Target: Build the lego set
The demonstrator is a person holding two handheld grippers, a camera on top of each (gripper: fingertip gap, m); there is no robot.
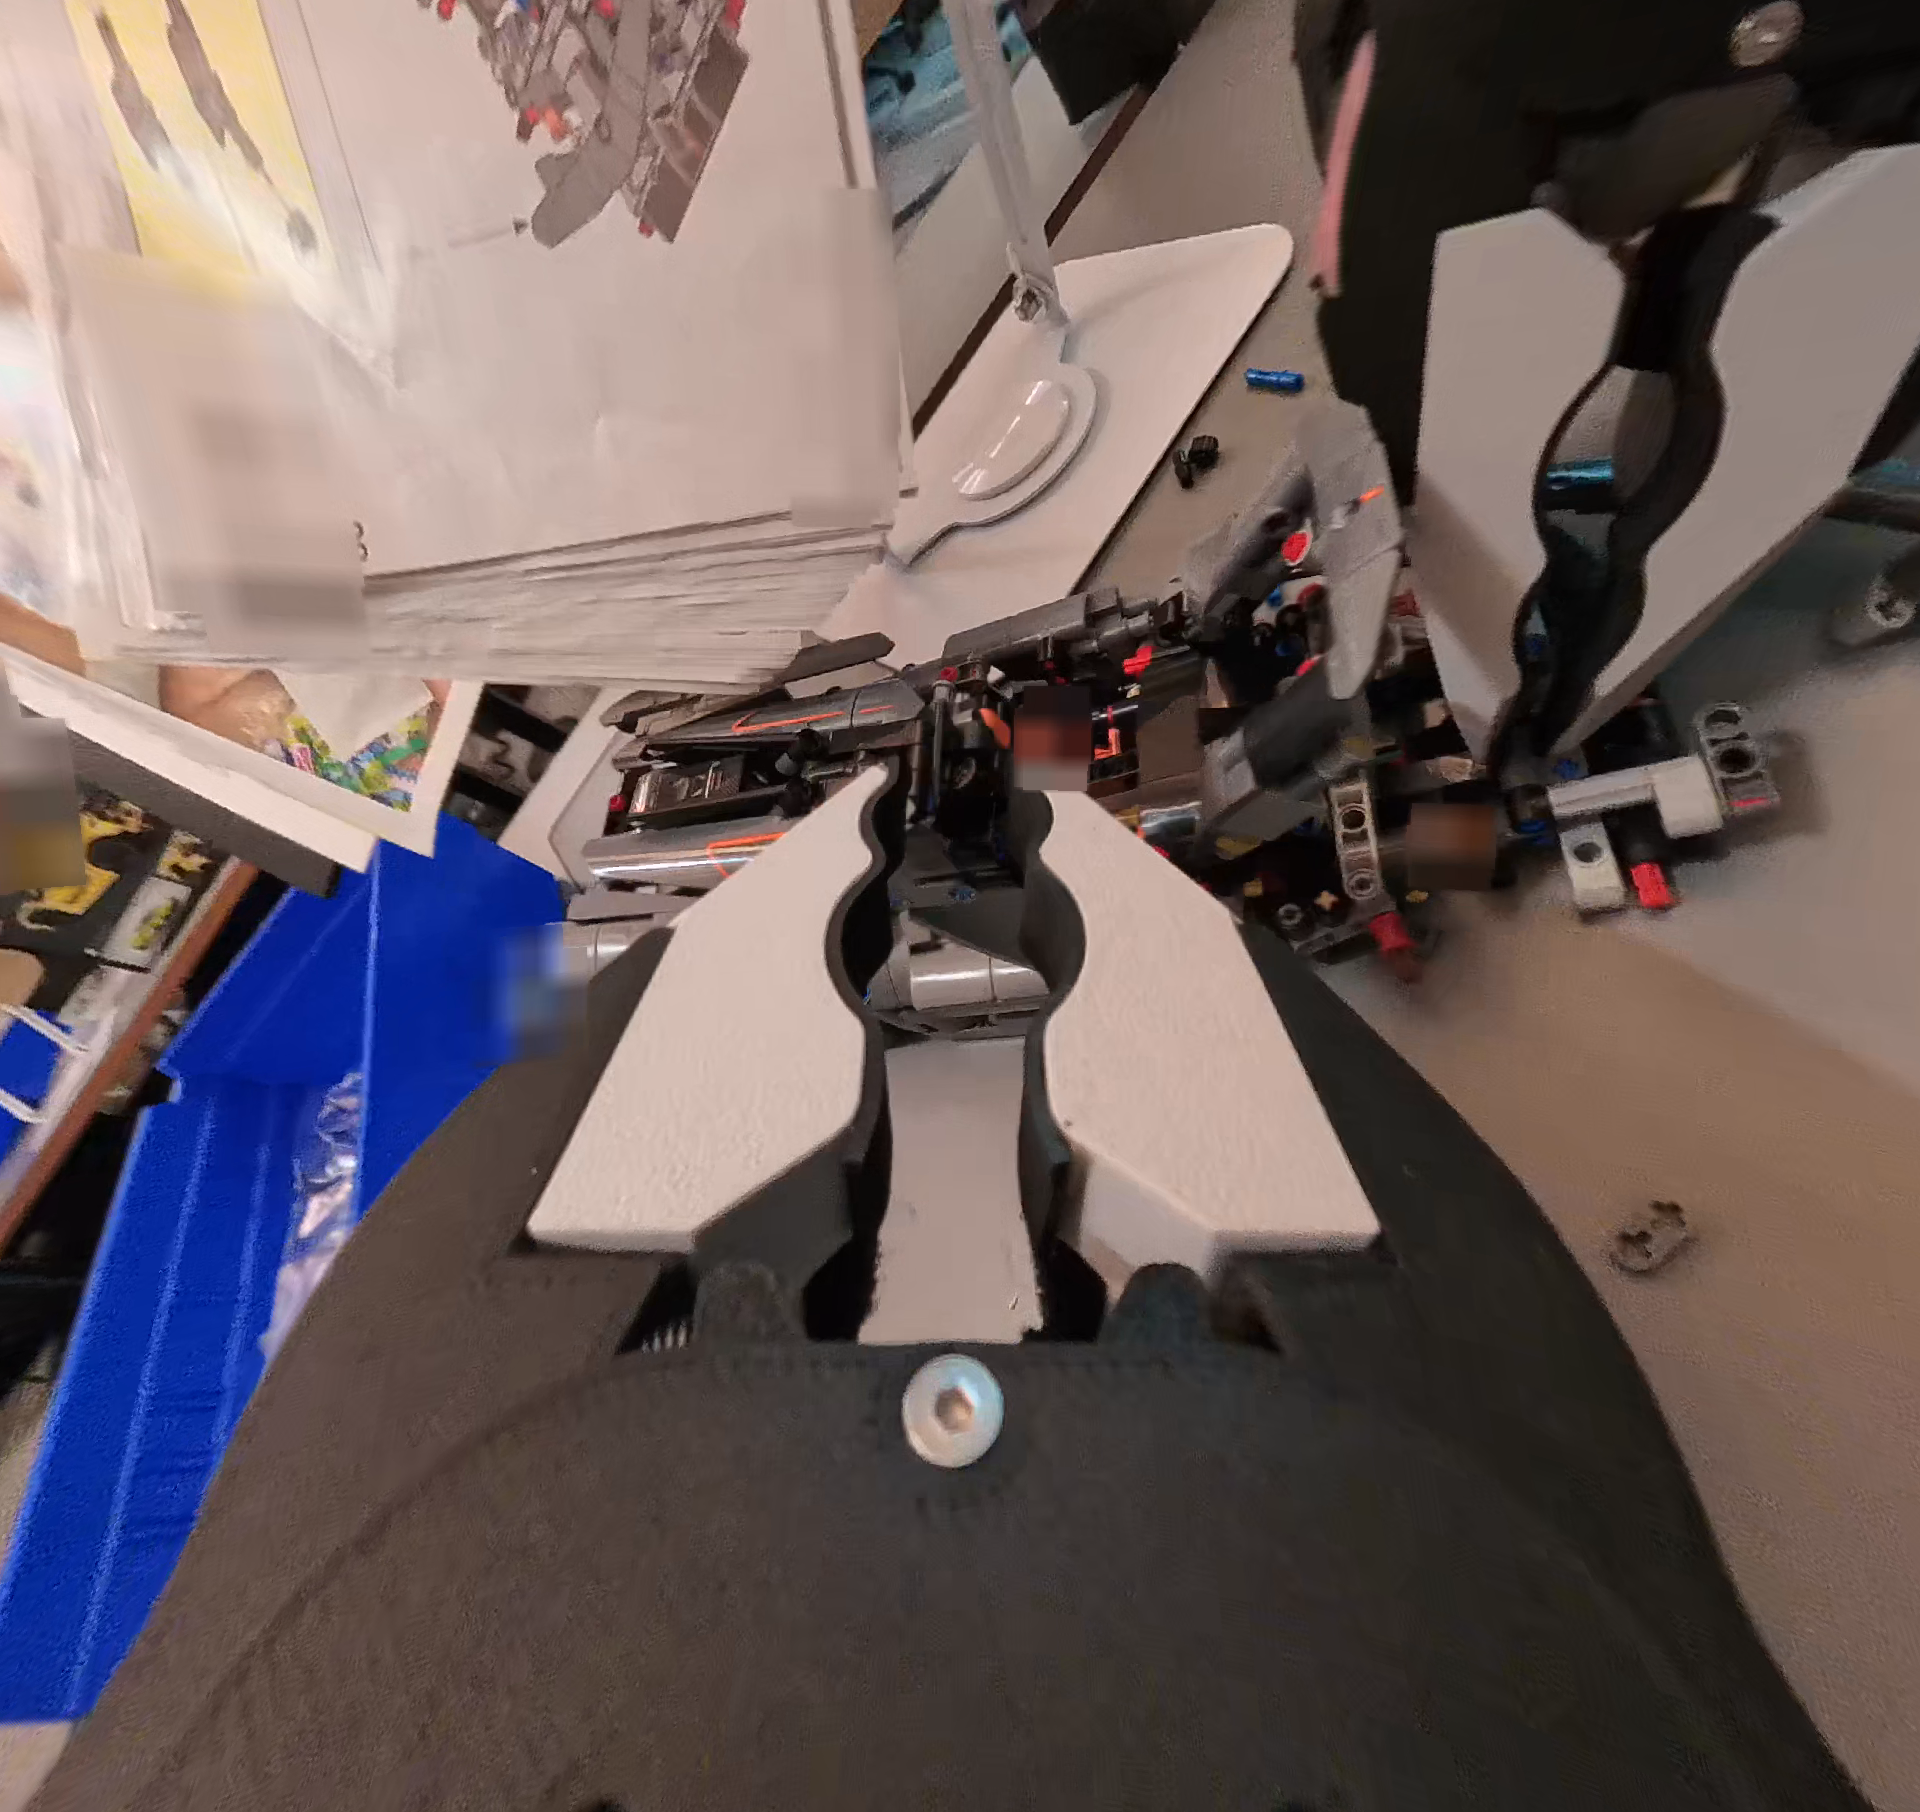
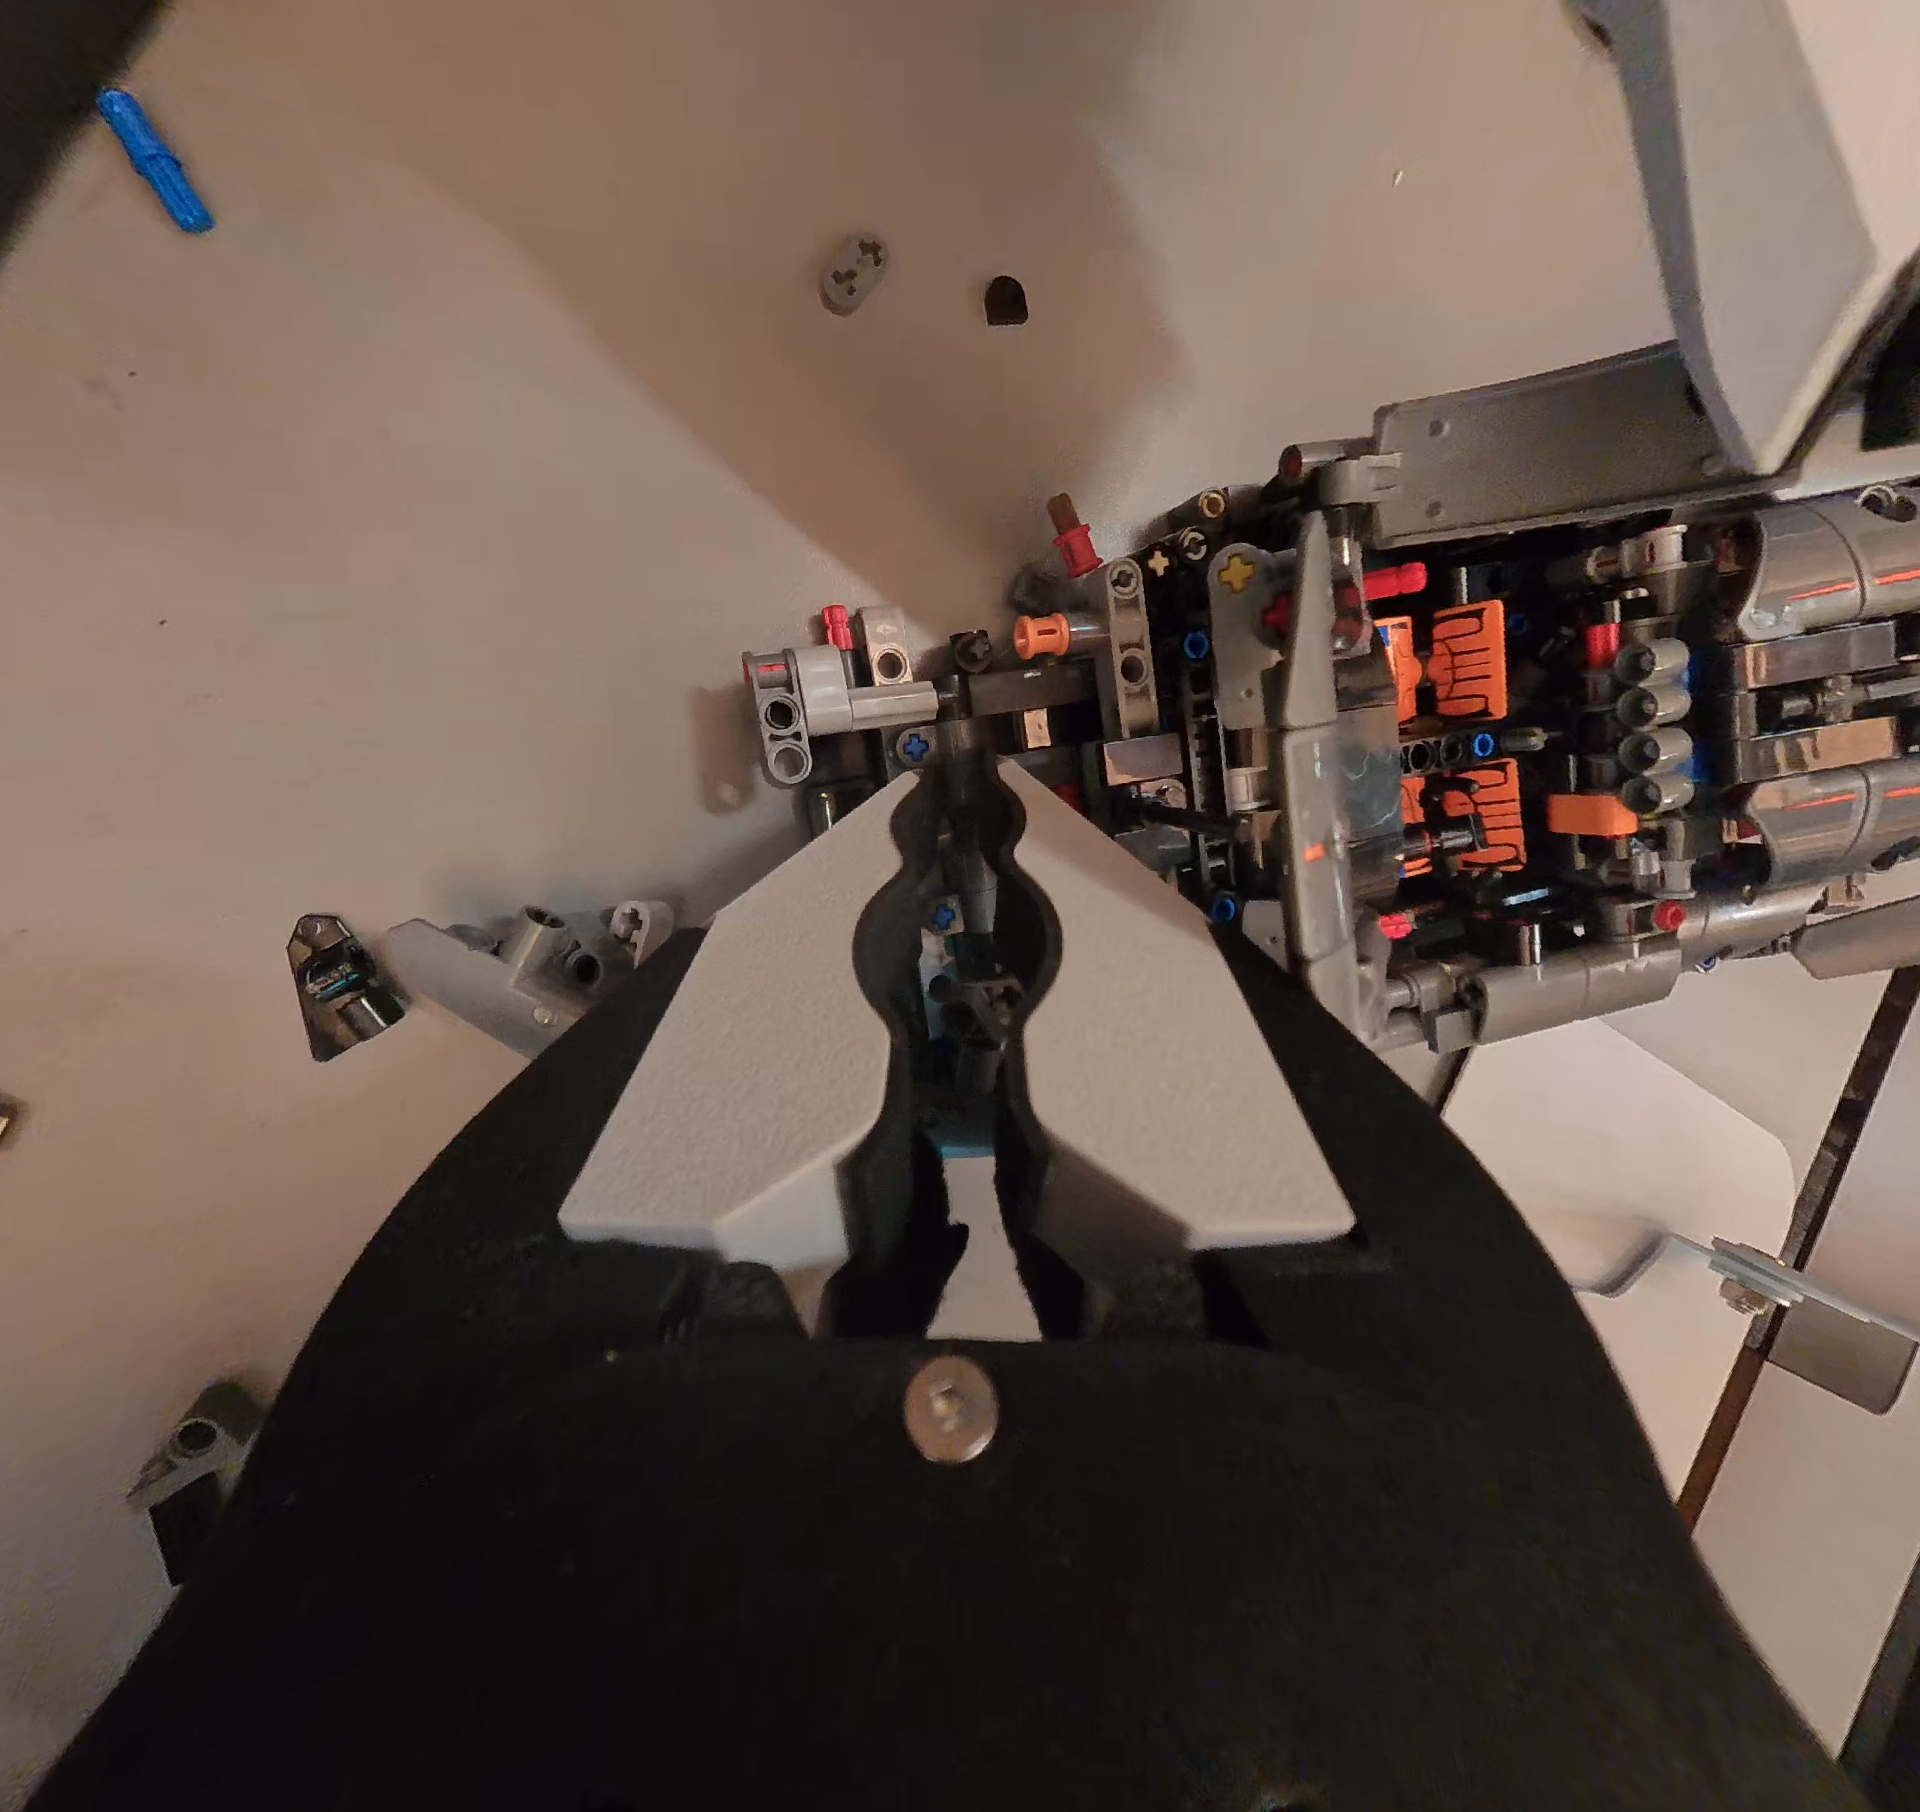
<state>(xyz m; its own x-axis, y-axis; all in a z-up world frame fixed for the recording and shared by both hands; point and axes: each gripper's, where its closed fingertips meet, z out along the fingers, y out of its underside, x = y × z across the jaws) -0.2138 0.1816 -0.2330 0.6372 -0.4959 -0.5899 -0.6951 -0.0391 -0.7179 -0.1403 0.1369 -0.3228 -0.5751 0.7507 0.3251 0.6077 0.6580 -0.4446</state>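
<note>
A dark grey and black Lego car model [image 1: 1049,624] with orange details lies on the beige table. My left gripper [image 1: 961,786] is shut on a light grey part [image 1: 956,983] at the model's near end. In the right wrist view the model [image 2: 1558,723] fills the right side, and one of the left gripper's white fingers [image 2: 1766,152] sits over its grey panel. My right gripper [image 2: 961,775] is shut on a black piece [image 2: 971,889] at the model's front frame. It comes down from the upper right in the left wrist view [image 1: 1522,754].
An open instruction booklet [image 1: 520,360] stands at the back left, above blue bins [image 1: 260,1139]. A white stand base [image 1: 1091,360] lies behind the model. Loose parts lie around: a blue pin [image 2: 156,162], a small grey link [image 2: 854,273], a grey sub-assembly [image 2: 499,973]. About 12 cm separates my left fingertips from my right. The right tips stand about 9 cm off the small grey link [image 2: 854,273]. Look for it in the left wrist view [image 1: 1646,1225] too.
</note>
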